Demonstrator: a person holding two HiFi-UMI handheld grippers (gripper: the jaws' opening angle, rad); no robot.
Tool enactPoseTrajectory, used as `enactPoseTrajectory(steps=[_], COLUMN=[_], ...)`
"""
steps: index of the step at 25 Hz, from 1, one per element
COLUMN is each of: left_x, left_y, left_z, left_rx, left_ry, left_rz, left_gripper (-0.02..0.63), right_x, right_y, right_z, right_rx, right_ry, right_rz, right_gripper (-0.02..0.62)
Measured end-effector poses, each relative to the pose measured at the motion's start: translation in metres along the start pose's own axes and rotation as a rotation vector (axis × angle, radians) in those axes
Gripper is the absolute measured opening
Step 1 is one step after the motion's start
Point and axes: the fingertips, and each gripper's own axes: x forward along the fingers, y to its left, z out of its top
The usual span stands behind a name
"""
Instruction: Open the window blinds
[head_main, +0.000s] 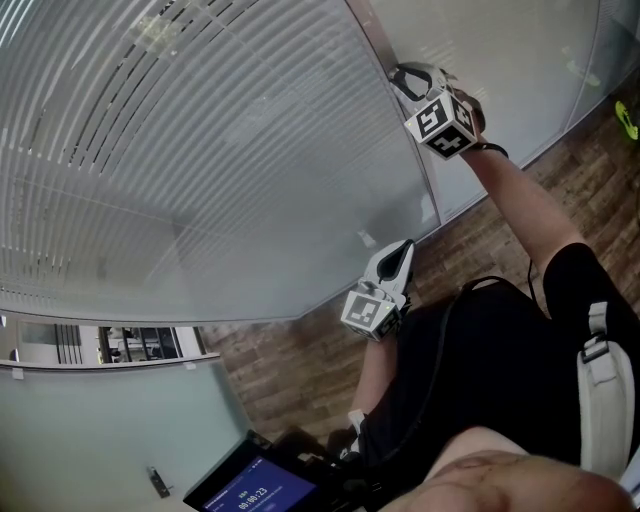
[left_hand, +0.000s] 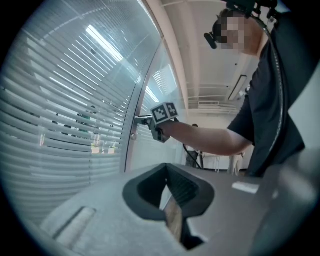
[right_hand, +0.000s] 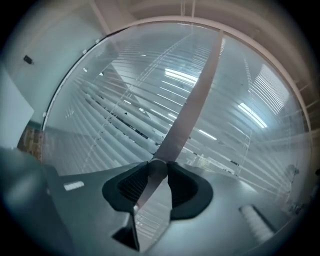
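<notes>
**A:** The blinds (head_main: 200, 150) sit behind the glass of the partition and fill the pane beside the upright frame post (head_main: 422, 185). How far along would the person seem to be?

**B:** Partway, as a judgement. In part of the pane the slats are tilted enough for dark gaps to show between them. The left gripper view looks through them to the room beyond. Elsewhere the slats lie flatter and read as an almost solid pale sheet.

**A:** So what is left?

**B:** Probably more tilt, until the whole pane shows through. That would come from the small round knob (right_hand: 156, 165) on the post. The right claw (right_hand: 158, 171) is clamped on it, one pad pressed to each side, and it reaches level at the post.

**A:** And the other one?

**B:** The left claw (left_hand: 167, 180) has its jaws drawn together on nothing. It hangs lower, near the glass and above the wooden floor (head_main: 300, 370), well apart from the knob.
</notes>
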Motion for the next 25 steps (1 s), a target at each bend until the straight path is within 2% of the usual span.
enactPoseTrajectory(steps=[6,9,11,17,25], left_x=[0.001,0.0,-0.001,-0.002,-0.001], left_y=[-0.001,0.001,0.002,0.005,0.001], left_z=[0.004,0.001,0.0,-0.006,-0.001], left_rx=[-0.005,0.001,0.001,0.017,0.011], left_ry=[0.02,0.003,0.0,-0.018,-0.009], left_rz=[0.0,0.006,0.011,0.012,0.008], left_gripper=[0.002,0.002,0.002,0.002,0.002], right_x=[0.005,0.005,0.006,0.006,0.006], right_y=[-0.002,-0.005,-0.007,-0.008,-0.008], right_z=[-0.004,-0.008,-0.014,-0.014,-0.013], right_rx=[0.25,0.399,0.459,0.564,0.598], right_ry=[-0.042,-0.064,-0.072,-0.087,-0.091], right_rz=[0.013,0.024,0.027,0.036,0.041], right_gripper=[0.123,0.123,0.124,0.124,0.124])
